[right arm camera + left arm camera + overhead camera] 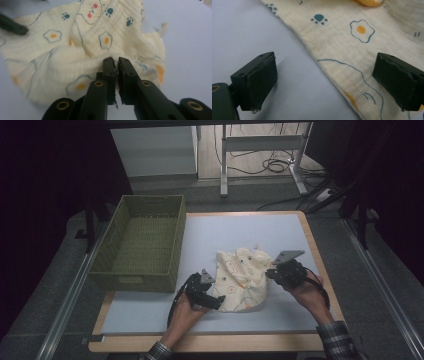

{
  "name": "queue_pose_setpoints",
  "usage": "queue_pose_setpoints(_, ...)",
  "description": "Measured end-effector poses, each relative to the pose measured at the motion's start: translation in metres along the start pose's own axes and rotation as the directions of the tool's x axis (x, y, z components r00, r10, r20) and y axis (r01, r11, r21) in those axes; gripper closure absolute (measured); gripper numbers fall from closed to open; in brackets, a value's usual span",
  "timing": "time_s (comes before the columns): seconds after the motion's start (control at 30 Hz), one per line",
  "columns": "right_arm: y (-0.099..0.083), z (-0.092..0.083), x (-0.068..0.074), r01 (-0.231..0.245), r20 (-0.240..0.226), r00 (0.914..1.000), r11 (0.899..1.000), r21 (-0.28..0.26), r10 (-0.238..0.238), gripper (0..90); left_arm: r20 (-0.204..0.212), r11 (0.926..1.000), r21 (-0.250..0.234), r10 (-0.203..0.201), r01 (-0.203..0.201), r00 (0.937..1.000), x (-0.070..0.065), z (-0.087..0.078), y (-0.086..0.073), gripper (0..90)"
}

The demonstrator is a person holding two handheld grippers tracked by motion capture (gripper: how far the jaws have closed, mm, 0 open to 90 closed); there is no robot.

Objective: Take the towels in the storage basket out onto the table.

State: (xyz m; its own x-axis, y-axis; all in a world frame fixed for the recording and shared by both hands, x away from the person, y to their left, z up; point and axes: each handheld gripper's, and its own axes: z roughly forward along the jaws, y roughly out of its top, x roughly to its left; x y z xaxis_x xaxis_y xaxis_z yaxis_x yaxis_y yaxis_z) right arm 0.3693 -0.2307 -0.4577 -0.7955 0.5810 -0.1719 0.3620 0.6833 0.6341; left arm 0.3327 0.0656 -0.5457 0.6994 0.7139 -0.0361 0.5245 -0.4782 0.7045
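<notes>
R gripper [115, 61] pinched tight on a fold of the cream printed cloth [82, 50] just ahead, L gripper [324, 75] wide, cloth edge btwn its jaws, untouched.

Crinkled matt cotton cloth [242, 279]

Pale blue wood-edged table [210, 232], green basket [140, 240] at left, cream patterned cloth [242, 280] crumpled near front

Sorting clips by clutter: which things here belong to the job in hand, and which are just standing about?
In the job: printed cloth; right gripper, shut on a fold; left gripper, open at its edge.
Standing about: green basket, apart from both grippers; table.
</notes>
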Motion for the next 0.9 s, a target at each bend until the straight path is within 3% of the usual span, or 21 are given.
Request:
queue_pose_setpoints(0.23, 0.024, 0.056, 0.004, -0.032, -0.067, 0.9972, 0.999, 0.019, 0.033, 70.1, 0.0, 1.0, -0.002, 0.0, 0.0, 1.0, 0.0, 0.0, 0.0, 5.8)
queue_pose_setpoints(0.37, 0.025, 0.067, 0.008, -0.025, -0.069, 0.9972, 0.999, 0.045, 0.028, 64.7, -0.002, 1.0, -0.002, 0.001, -0.001, 1.0, -0.001, 0.0, 0.0, 5.8)
queue_pose_setpoints(0.47, 0.023, 0.058, 0.005, -0.045, -0.06, 0.9971, 0.998, 0.032, 0.047, 62.7, -0.003, 1.0, -0.002, 0.003, -0.003, 1.0, 0.0, 0.0, 0.0, 5.8)
queue_pose_setpoints(0.53, 0.014, 0.03, -0.001, -0.074, -0.047, 0.9962, 0.997, 0.001, 0.074, 60.4, -0.003, 1.0, -0.004, 0.0, 0.0, 1.0, -0.001, 0.0, 0.0, 5.8)
queue_pose_setpoints(0.63, -0.002, 0.006, -0.005, -0.098, -0.032, 0.9947, 0.995, -0.017, 0.098, 59.4, -0.003, 1.0, -0.002, 0.005, -0.005, 1.0, 0.0, 0.0, 0.0, 5.8)
queue_pose_setpoints(0.67, -0.002, 0.006, -0.005, -0.098, -0.032, 0.9947, 0.995, -0.017, 0.098, 59.4, -0.003, 1.0, -0.002, 0.005, -0.005, 1.0, 0.0, 0.0, 0.0, 5.8)
queue_pose_setpoints(0.7, -0.009, -0.002, -0.006, -0.104, -0.02, 0.9944, 0.994, -0.017, 0.103, 59.4, -0.003, 1.0, -0.002, 0.001, -0.001, 1.0, -0.001, 0.0, 0.0, 5.8)
queue_pose_setpoints(0.73, -0.028, -0.02, -0.008, -0.125, 0.003, 0.9921, 0.992, -0.013, 0.125, 59.6, -0.003, 1.0, -0.004, -0.002, 0.002, 1.0, -0.001, 0.0, 0.0, 5.8)
queue_pose_setpoints(0.8, -0.032, -0.023, -0.008, -0.133, 0.008, 0.991, 0.991, -0.011, 0.133, 59.7, -0.003, 1.0, -0.004, 0.0, 0.0, 1.0, -0.001, 0.0, 0.0, 5.8)
queue_pose_setpoints(0.83, -0.052, -0.036, -0.012, -0.163, 0.017, 0.9865, 0.987, -0.015, 0.163, 59.9, -0.003, 1.0, -0.002, 0.003, -0.003, 1.0, 0.0, 0.0, 0.0, 5.8)
queue_pose_setpoints(0.9, -0.059, -0.039, -0.012, -0.183, 0.017, 0.983, 0.983, -0.016, 0.183, 59.7, -0.001, 1.0, -0.003, -0.001, 0.001, 1.0, 0.0, 0.0, 0.0, 5.8)
